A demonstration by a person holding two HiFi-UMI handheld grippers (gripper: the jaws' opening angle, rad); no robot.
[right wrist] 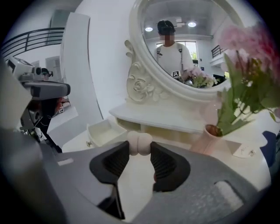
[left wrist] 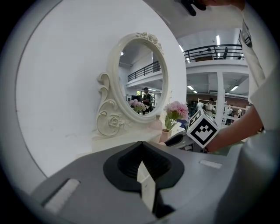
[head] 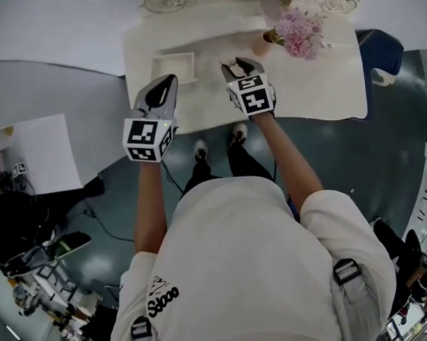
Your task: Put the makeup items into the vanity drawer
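My right gripper (right wrist: 140, 148) is shut on a small pale beige makeup sponge (right wrist: 139, 141), pinched between the two pads just above the white vanity top (head: 315, 86). In the head view that gripper (head: 236, 64) hovers at the middle of the vanity, right of the open drawer (head: 173, 57). The drawer (right wrist: 99, 133) lies to the lower left in the right gripper view, and its inside looks bare. My left gripper (head: 170, 80) hangs at the vanity's front edge beside the drawer. Its jaws (left wrist: 141, 146) are shut with nothing between them.
An oval ornate mirror (right wrist: 183, 43) stands at the back of the vanity over a raised shelf (right wrist: 162, 116). A pink vase of pink flowers (head: 296, 34) sits right of my right gripper. A blue chair (head: 381, 52) is past the vanity's right end.
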